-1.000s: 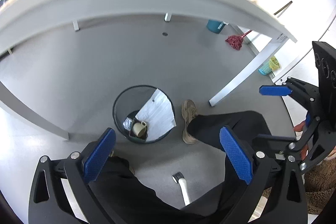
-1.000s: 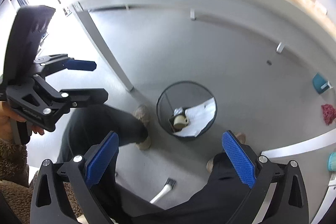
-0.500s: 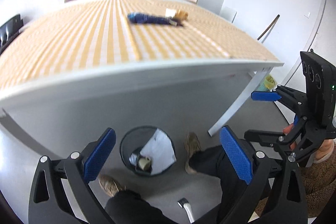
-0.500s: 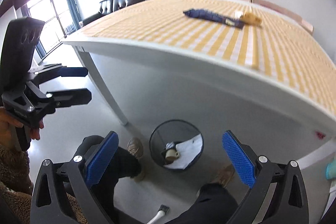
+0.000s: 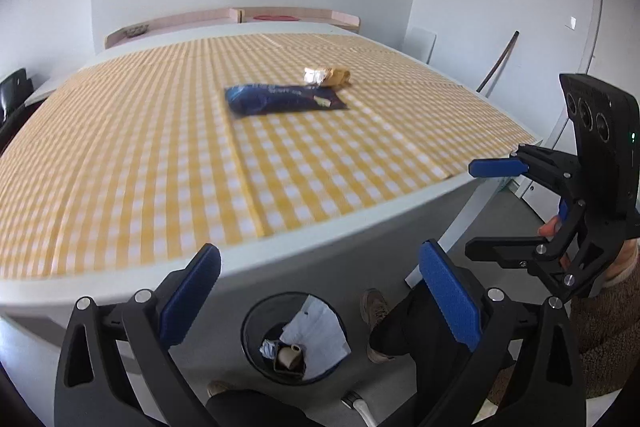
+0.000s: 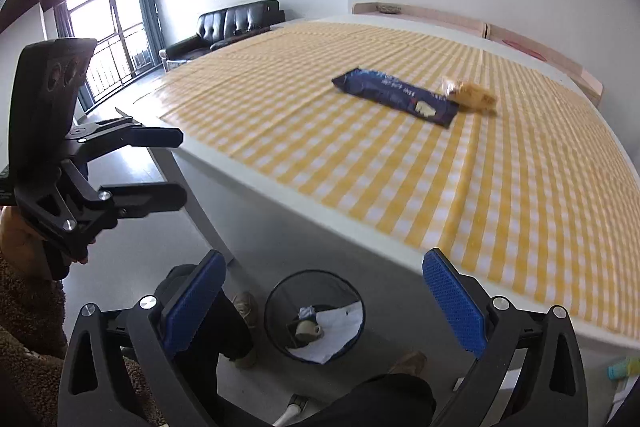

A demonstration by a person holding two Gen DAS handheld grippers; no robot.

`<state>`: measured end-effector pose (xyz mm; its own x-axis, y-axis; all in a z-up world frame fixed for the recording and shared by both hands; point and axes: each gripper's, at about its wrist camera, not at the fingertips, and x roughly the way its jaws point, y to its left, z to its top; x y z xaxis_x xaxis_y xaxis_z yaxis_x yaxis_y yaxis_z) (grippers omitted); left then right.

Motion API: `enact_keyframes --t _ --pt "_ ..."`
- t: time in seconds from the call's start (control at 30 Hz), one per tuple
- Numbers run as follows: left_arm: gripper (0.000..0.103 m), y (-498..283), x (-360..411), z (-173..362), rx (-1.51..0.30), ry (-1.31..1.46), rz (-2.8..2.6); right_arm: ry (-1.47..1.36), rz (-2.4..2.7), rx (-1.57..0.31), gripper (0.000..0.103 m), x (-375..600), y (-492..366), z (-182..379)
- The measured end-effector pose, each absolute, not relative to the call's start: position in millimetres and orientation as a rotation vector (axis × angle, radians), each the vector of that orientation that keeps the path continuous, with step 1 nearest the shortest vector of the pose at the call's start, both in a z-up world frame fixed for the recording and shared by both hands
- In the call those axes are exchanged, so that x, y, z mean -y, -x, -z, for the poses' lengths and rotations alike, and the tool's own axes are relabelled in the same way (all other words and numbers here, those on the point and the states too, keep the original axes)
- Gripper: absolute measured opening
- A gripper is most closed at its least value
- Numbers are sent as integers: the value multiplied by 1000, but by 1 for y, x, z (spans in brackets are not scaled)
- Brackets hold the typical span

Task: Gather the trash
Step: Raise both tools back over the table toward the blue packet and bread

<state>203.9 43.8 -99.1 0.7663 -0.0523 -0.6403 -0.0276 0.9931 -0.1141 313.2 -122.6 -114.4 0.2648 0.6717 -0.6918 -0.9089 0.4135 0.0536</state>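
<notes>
A dark blue wrapper (image 5: pixel 280 99) (image 6: pixel 394 95) lies flat on the yellow checked tablecloth (image 5: pixel 160 163) (image 6: pixel 500 167), with a small crumpled yellow-brown wrapper (image 5: pixel 328 75) (image 6: pixel 470 91) just behind it. A black mesh trash bin (image 5: pixel 256 343) (image 6: pixel 276 307) stands on the floor below the table edge, holding white paper and a paper cup. My left gripper (image 5: pixel 320 297) is open and empty, above the bin at the table's near edge; it also shows in the right wrist view (image 6: pixel 178 165). My right gripper (image 6: pixel 320 297) is open and empty; it also shows in the left wrist view (image 5: pixel 486 207).
The person's legs and shoes (image 5: pixel 374 307) stand next to the bin. A black sofa (image 6: pixel 236 23) and a window are at the far left. A wooden tray (image 5: pixel 236 19) sits at the table's far end. A stick (image 5: pixel 500 63) leans on the right wall.
Both grippers have risen and tilted up from facing the floor and bin under the table to facing the tabletop, so the wrappers are in plain view. Both stay open.
</notes>
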Motion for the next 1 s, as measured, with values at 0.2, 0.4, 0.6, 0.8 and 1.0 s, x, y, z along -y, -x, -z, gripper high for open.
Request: enact_keyframes --t 0.2,0.4,0.6,0.8,1.0 --pt "99 -239 -52 90 -675 78 35 383 -1055 -632 100 118 -348 95" --pt "99 -273 -68 80 -687 57 54 369 -1021 -632 100 105 -393 87" --pt "99 -313 -68 74 -738 -140 90 376 -1021 -640 100 88 -431 80" --pt "99 -364 -79 74 -820 -222 159 381 -1007 -669 100 67 -469 79" --pt "99 -415 -89 79 -863 -315 255 382 -1007 -717 100 41 -506 83"
